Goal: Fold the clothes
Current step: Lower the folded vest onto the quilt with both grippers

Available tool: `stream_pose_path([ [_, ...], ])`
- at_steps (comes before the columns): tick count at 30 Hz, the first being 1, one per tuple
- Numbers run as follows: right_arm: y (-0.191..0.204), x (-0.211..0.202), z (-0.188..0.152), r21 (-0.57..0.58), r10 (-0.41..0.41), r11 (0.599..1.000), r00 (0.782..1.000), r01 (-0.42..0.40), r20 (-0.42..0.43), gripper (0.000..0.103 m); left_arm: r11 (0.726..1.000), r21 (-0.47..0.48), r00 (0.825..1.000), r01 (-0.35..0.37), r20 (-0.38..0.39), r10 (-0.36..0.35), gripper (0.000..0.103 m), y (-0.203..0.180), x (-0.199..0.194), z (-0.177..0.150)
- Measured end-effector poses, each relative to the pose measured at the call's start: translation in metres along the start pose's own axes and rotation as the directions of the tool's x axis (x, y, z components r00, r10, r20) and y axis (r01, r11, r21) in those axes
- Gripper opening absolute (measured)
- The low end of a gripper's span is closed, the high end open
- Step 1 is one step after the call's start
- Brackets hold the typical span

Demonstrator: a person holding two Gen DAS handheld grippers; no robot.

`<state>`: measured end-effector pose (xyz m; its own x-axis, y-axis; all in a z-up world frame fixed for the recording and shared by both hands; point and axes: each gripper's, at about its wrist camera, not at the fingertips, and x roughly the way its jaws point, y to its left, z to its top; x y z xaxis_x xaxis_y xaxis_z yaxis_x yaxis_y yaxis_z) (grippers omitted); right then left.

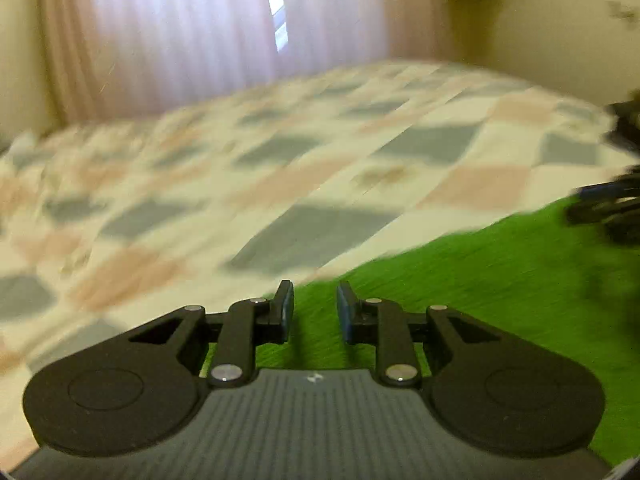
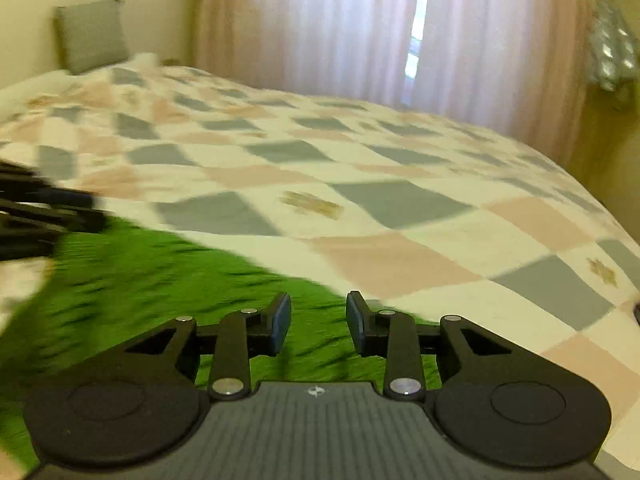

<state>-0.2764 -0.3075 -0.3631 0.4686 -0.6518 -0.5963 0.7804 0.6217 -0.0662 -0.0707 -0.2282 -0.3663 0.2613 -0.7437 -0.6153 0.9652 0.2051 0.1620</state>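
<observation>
Both grippers, left (image 1: 314,306) & right (image 2: 318,316), hang w/ fingers spread, gripping nothing, over bright green fuzzy garment (image 1: 500,280) on checked quilt (image 2: 360,160). Risk: blurred views suggest fast motion, so pinch may miss edge.

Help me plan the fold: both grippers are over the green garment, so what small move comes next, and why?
Probably lower both and close on the cloth. The left gripper and right gripper stand open and empty above the green garment, which lies on the checked bedspread; its edges are blurred.

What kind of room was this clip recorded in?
Most likely a bedroom: a bed with a checked quilt, a grey pillow against the wall, and sheer curtains over a window. A green garment lies on the bed.
</observation>
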Motion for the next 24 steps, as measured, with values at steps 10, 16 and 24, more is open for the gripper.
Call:
stream_pose_path([
  [10, -0.033, -0.032, -0.024, 0.180, 0.018, 0.983, 1.000, -0.021, 0.017, 0.023, 0.997, -0.039, 0.997, -0.066, -0.040, 0.065, 0.020, 0.018, -0.003, -0.013],
  [16, -0.022, -0.088, -0.055, 0.246, 0.070, 0.966, 0.996, -0.079, 0.046, 0.026, 1.000, -0.013, 1.000, 0.023, 0.010, -0.022, 0.020, -0.012, -0.090, -0.039],
  [24, 0.014, -0.126, -0.123, 0.250, 0.069, 0.967, 0.992, -0.042, -0.103, 0.026, 0.999, -0.036, 0.989, -0.005, -0.145, 0.000, 0.022, -0.052, -0.113, -0.088],
])
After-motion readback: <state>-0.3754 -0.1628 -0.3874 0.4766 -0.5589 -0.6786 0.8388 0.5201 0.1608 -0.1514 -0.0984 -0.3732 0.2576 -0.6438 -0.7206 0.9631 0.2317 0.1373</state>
